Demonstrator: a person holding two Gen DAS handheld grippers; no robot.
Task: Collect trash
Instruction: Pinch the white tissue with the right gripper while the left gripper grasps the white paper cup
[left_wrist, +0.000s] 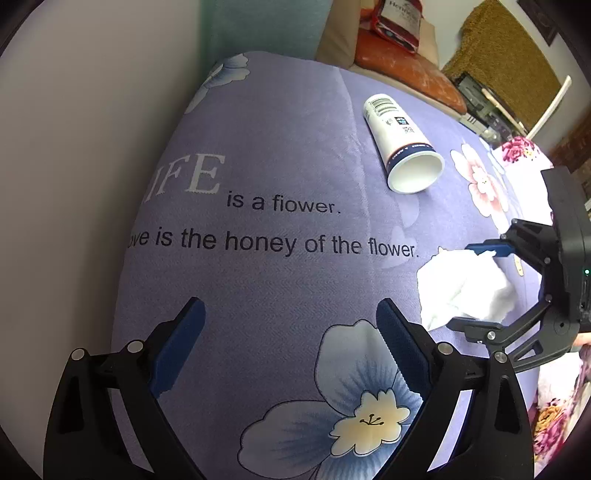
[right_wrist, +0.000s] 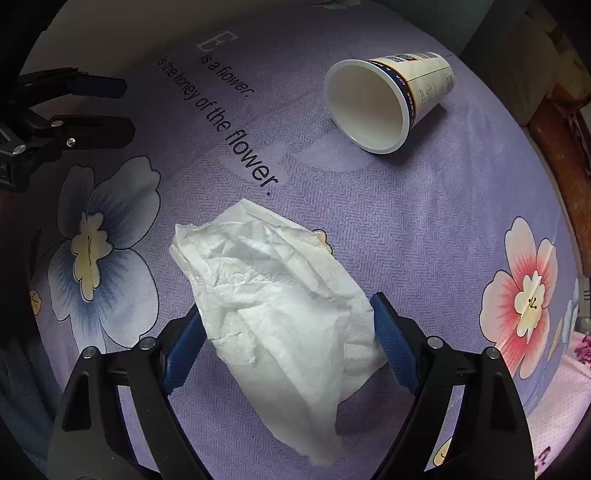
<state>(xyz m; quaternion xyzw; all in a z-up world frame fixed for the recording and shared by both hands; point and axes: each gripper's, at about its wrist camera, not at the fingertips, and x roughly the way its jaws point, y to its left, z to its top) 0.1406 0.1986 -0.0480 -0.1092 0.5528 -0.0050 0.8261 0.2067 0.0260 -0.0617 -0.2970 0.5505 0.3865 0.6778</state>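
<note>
Two items of trash lie on the lavender flower-printed fabric surface (right_wrist: 424, 229): one crumpled white tissue (right_wrist: 280, 295) and one white paper cup with a dark blue rim band (right_wrist: 388, 99), tipped on its side. Two grippers are present, one per hand.

Seen from the right wrist, the right gripper (right_wrist: 288, 343) hovers low over the cloth with its jaws spread wide; the tissue sits between the two blue pads, its creased edges at or just beside each pad, though contact cannot be confirmed. The tissue extends from the centre toward 6 o'clock. The cup lies at 1 o'clock, well apart from the tissue, its open mouth turned toward the camera.

Seen from the left wrist, the left gripper (left_wrist: 291, 343) also stands wide, nothing between its pads, poised over bare cloth and a blue-and-cream printed flower (left_wrist: 365, 417). Here the cup (left_wrist: 402, 140) lies at 1 o'clock, mouth toward 5 o'clock; the tissue (left_wrist: 461, 291) appears at 3 o'clock, flanked by the right gripper (left_wrist: 469, 288) entering from the right edge.

A red printed packet (left_wrist: 400, 20) rests on an orange cushion (left_wrist: 410, 77) beyond the cloth at 12 to 1 o'clock.
</note>
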